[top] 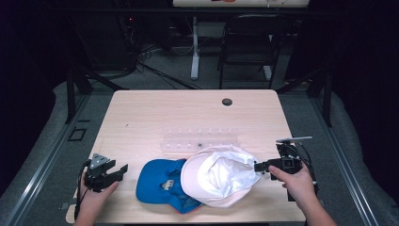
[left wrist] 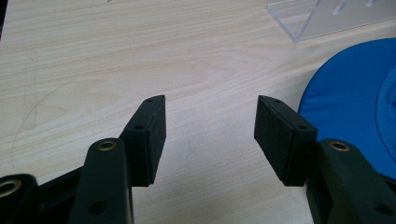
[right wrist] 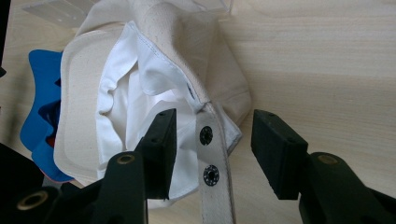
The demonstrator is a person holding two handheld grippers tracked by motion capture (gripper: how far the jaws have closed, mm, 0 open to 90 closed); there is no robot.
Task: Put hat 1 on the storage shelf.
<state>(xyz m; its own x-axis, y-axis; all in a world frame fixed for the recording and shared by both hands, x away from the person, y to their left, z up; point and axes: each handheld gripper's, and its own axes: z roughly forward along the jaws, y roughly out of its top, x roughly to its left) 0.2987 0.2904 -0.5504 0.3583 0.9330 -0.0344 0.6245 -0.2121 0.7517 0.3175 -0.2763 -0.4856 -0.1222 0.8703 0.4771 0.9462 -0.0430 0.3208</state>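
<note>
So I've got a gripper in each hand at the table (top: 141, 113). My left gripper (top: 121, 170) is sitting near the front left corner with its jaws spread wide and nothing in them; in the left gripper view it's just bare wood between the pads (left wrist: 152, 135), with the blue cap (left wrist: 355, 98) off to the side, near but not touching. My right gripper (right wrist: 210, 149) is over on the right, pointed at the white cap (top: 219, 175), which lies upside down with its lining showing and overlaps the blue one. Jaws there are wide open too, and the white cap's snap strap (right wrist: 212, 172) runs right between them, two dark snaps facing up, but neither pad is touching it as far as I can see, so I'm not holding anything. There's a clear rack (top: 200, 140) just behind the caps, and a small dark hole (top: 227, 101) near the table's far edge.
</note>
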